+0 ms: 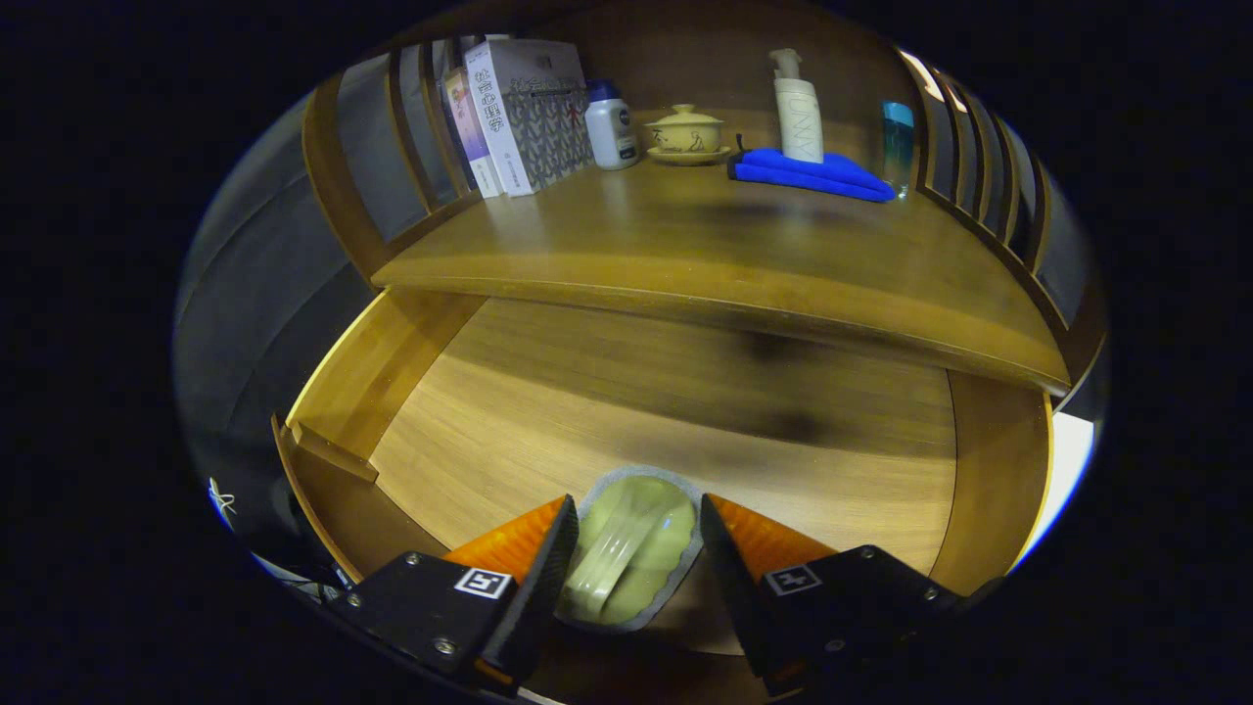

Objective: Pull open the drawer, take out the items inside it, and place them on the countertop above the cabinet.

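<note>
The drawer (685, 411) is standing pulled out below the desk (705, 255), and its wooden floor is lying bare except for one thing: a small sealed pack (631, 548) with a grey scalloped rim and a pale green face, something ridged and translucent showing through it. What it contains cannot be told. The pack is lying flat on the drawer floor, right between the fingers of the gripper (634, 534), near the drawer's front.

The fingers are standing at a narrow spread, flanking the pack's two long sides. Whether they are pressing on it or just sitting beside it cannot be told from here.

The pack is looking light and thin, probably a blister or pouch with a slightly soft, glossy cover, so it is likely to slip or buckle if squeezed hard. The best hold is probably across its narrow width, at the stiffer raised middle and not the flimsy rim, with the fingertips getting low enough to catch the sides.

Beyond the fingers, the desk is already carrying books (514, 113), a white bottle (610, 125), a lidded yellow cup on a saucer (685, 132), a folded blue cloth (808, 174) with a pump bottle (798, 113) on it, and a small blue bottle (897, 137). The near middle of the desk is offering free wood for setting the pack down.
</note>
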Demonstrator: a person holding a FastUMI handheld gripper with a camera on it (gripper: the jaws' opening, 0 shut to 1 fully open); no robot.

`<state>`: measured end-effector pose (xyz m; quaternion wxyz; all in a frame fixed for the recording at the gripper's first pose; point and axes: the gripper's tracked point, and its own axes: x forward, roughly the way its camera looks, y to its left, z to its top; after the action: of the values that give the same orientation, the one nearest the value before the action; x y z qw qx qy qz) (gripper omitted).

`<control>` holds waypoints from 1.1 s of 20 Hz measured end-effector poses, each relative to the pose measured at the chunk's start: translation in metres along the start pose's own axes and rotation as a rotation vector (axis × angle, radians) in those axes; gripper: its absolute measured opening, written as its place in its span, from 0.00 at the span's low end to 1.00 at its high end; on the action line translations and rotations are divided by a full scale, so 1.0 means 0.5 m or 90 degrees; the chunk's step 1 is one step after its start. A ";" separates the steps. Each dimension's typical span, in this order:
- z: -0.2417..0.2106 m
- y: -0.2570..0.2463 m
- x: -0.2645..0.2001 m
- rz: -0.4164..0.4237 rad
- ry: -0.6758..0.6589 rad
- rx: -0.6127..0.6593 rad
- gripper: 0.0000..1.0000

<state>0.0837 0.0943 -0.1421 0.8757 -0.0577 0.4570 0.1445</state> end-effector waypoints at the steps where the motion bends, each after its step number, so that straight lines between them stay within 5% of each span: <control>1: -0.007 0.001 0.004 0.005 0.010 0.003 0.70; 6: 0.000 0.000 0.007 0.014 0.000 0.004 0.54; 9: 0.013 0.005 0.002 0.023 -0.039 -0.013 0.24; 16: 0.039 0.035 -0.027 0.050 -0.125 -0.060 0.20; 22: 0.095 0.034 -0.078 0.055 -0.204 -0.023 0.20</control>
<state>0.0949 0.1139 -0.0823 0.9291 -0.0302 0.3111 0.1975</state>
